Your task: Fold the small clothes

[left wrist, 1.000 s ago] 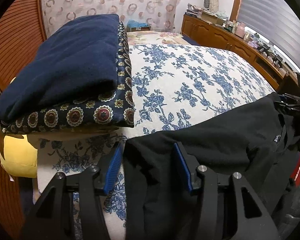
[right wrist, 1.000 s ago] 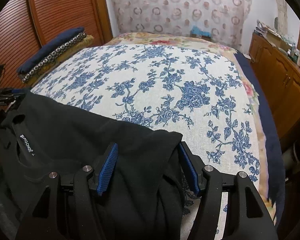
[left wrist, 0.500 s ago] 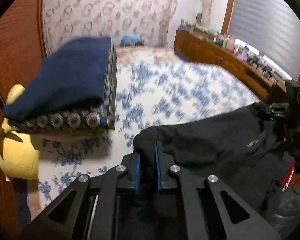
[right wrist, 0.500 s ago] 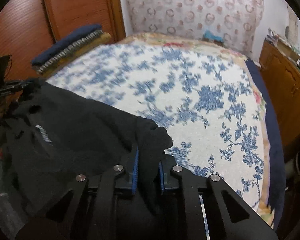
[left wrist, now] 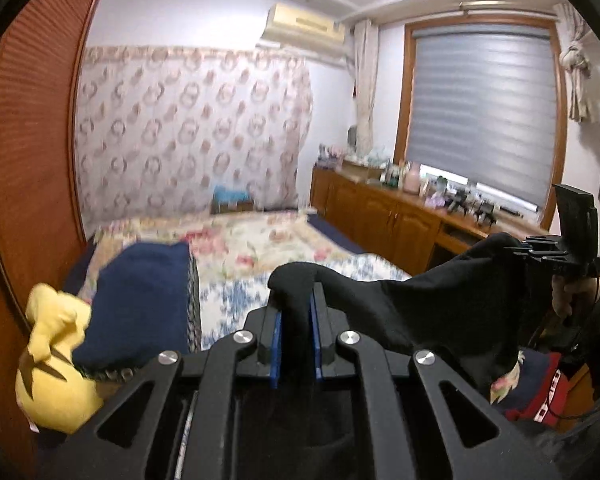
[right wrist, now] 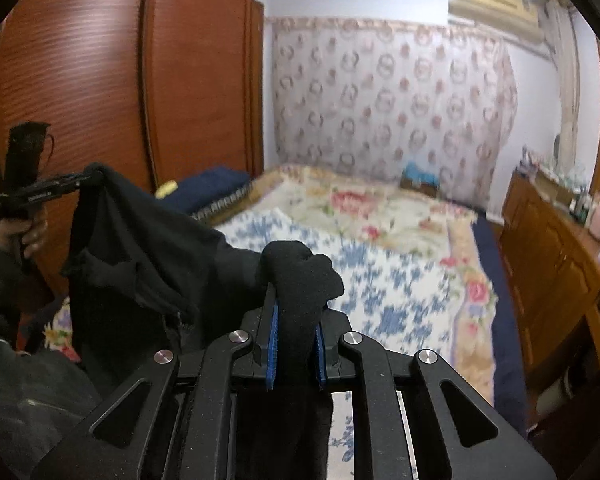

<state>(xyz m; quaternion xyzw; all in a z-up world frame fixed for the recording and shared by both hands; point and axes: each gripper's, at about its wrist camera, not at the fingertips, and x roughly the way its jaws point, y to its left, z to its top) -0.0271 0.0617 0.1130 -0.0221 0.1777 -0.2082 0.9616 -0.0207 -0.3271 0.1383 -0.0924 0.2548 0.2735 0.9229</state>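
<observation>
A black garment [left wrist: 440, 308] hangs in the air above the bed, stretched between both grippers. My left gripper [left wrist: 296, 312] is shut on one bunched corner of it, the cloth bulging over the blue pads. My right gripper [right wrist: 294, 312] is shut on the other corner of the black garment [right wrist: 140, 248]. In the left wrist view the right gripper [left wrist: 540, 250] shows at the far right with a hand behind it. The left gripper [right wrist: 88, 180] appears at the left of the right wrist view, also held by a hand.
The bed [right wrist: 400, 280] with a blue floral cover lies below and ahead. A folded navy blanket stack [left wrist: 140, 300] and a yellow plush [left wrist: 52, 360] sit at its left. A wooden wardrobe [right wrist: 100, 80] stands left, a cluttered wooden sideboard [left wrist: 400, 216] right under the window.
Both grippers closed on the garment's corners as it lay on the bed, then rose, lifting it clear of the cover. Both views now tilt up toward the far wall.
</observation>
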